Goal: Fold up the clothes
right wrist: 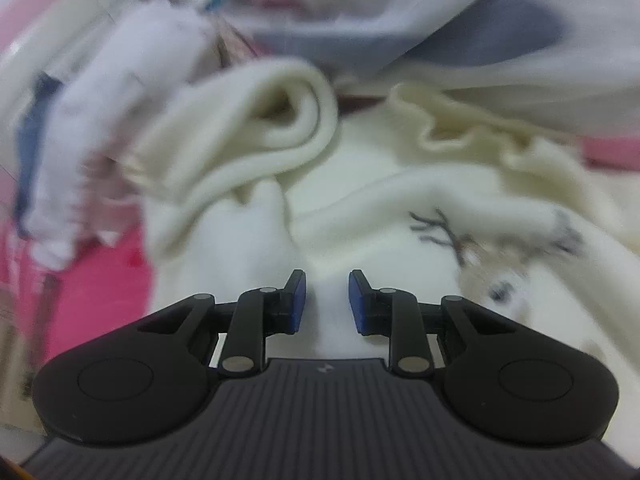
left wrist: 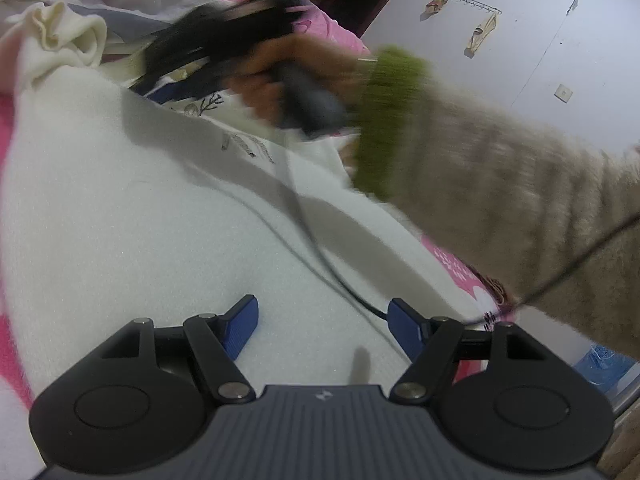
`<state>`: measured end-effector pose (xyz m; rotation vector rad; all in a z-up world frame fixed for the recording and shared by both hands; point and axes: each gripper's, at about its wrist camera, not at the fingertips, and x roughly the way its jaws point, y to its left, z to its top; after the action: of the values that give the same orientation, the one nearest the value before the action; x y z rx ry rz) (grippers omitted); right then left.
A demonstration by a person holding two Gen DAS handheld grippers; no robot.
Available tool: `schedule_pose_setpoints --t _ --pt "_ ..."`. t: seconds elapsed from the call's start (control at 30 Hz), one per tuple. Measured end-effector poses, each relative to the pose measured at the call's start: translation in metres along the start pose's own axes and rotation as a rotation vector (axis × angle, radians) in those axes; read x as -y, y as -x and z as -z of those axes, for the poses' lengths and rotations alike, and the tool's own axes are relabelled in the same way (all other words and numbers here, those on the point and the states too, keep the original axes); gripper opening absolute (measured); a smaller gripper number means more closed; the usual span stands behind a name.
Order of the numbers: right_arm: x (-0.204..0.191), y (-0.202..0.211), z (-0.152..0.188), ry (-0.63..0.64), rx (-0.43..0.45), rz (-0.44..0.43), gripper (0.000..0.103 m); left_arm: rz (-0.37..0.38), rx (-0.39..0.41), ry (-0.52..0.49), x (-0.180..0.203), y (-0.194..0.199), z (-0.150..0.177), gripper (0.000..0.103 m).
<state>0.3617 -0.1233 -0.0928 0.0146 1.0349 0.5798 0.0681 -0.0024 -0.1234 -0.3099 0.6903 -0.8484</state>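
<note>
Right gripper over the cream sweater's bunched top, left gripper parked on its body.

The risk as I judge it: the right gripper has its jaws narrowed with a ridge of the cream sweater running up between them, but blur hides whether the pads press it, so I cannot tell if it is clenched on cloth; a loose pinch could slip, or catch only one layer and drag the rolled collar ahead of it askew. A black cable trails across the cloth just ahead of the left gripper and could snag. That gripper's jaws are spread and released, tilted gently down over the sweater. The person's hand, far ahead, grips the right tool, angled steeply down.
</note>
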Motion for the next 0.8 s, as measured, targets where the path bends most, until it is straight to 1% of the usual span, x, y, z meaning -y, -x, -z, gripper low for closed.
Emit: schedule_pose_setpoints --t 0.07,0.1,0.17,0.23,0.3,0.37,0.47,0.5,0.57,0.67,0.73,0.8 --pt "-0.002 -0.032 -0.013 0.018 0.030 0.044 0.022 -0.002 0.000 -0.002 0.000 0.000 0.000 0.073" --pt "0.000 -0.040 -0.021 0.002 0.057 0.047 0.022 -0.001 0.001 -0.002 0.000 0.001 0.000 0.073" --pt "0.007 -0.041 -0.031 -0.071 0.083 0.022 0.021 0.001 0.001 0.000 0.000 0.002 -0.001 0.073" --pt "0.014 -0.026 -0.029 -0.127 0.102 -0.006 0.021 0.002 0.001 0.000 0.000 0.003 -0.001 0.073" --pt "0.017 -0.005 -0.023 -0.160 0.132 -0.024 0.024 0.001 0.001 -0.001 0.000 0.004 -0.001 0.073" --pt "0.017 0.016 -0.017 -0.148 0.120 -0.078 0.027 0.003 0.001 0.001 -0.001 0.004 -0.002 0.073" --pt "0.004 0.025 -0.010 -0.045 0.042 -0.121 0.030 0.005 -0.001 0.001 -0.002 0.004 -0.004 0.073" --pt "-0.001 0.020 -0.008 -0.011 0.009 -0.117 0.030 0.004 -0.001 0.001 -0.003 0.004 -0.005 0.074" --pt "-0.004 0.003 -0.005 0.020 -0.029 -0.061 0.030 0.004 -0.001 0.000 -0.002 0.004 -0.006 0.074" --pt "0.004 -0.021 -0.007 -0.029 0.007 -0.022 0.029 0.006 0.000 0.002 -0.002 0.006 -0.008 0.074" --pt "0.003 -0.021 -0.015 -0.063 0.057 -0.010 0.029 0.007 -0.001 0.003 -0.002 0.006 -0.009 0.074" --pt "0.001 -0.012 -0.017 -0.068 0.080 0.008 0.031 0.013 -0.006 0.008 -0.003 0.008 -0.010 0.074"
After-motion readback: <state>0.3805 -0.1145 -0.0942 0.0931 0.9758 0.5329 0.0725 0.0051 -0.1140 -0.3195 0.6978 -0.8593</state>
